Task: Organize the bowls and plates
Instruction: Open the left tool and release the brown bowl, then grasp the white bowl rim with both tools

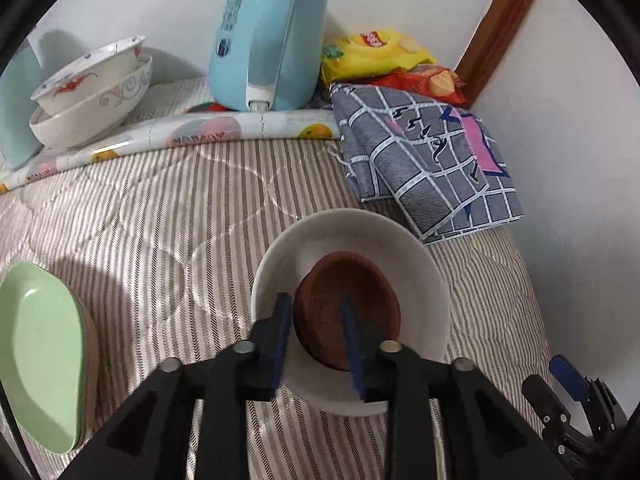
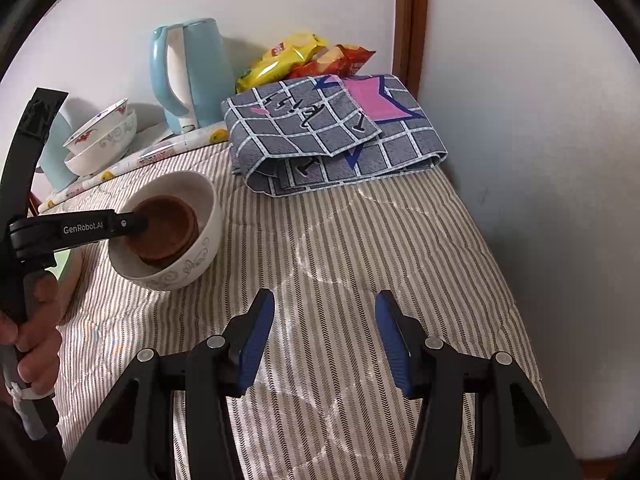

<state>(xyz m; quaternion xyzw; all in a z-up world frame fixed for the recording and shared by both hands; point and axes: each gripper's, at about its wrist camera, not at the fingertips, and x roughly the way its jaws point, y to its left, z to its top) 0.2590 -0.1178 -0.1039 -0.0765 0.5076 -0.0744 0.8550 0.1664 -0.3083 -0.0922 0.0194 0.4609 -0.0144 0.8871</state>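
A white bowl [image 1: 352, 240] [image 2: 200, 240] with a grey swirl pattern sits on the striped quilt, with a brown dish [image 1: 352, 304] [image 2: 164, 228] leaning inside it. My left gripper [image 1: 316, 312] [image 2: 140, 220] reaches over the bowl's near rim, its jaws apart on either side of the brown dish's near edge. My right gripper [image 2: 324, 320] is open and empty above the quilt, to the right of the bowl. Two stacked white patterned bowls [image 1: 92, 92] [image 2: 104, 136] stand at the back left. Green plates [image 1: 40, 352] lie at the left edge.
A light blue kettle [image 1: 272, 36] [image 2: 188, 72] stands on a fruit-print mat [image 1: 180, 132] at the back. A folded grey checked cloth [image 1: 424, 160] [image 2: 336, 132] and snack bags [image 1: 376, 56] [image 2: 296, 56] lie at the back right, by the white wall and brown frame.
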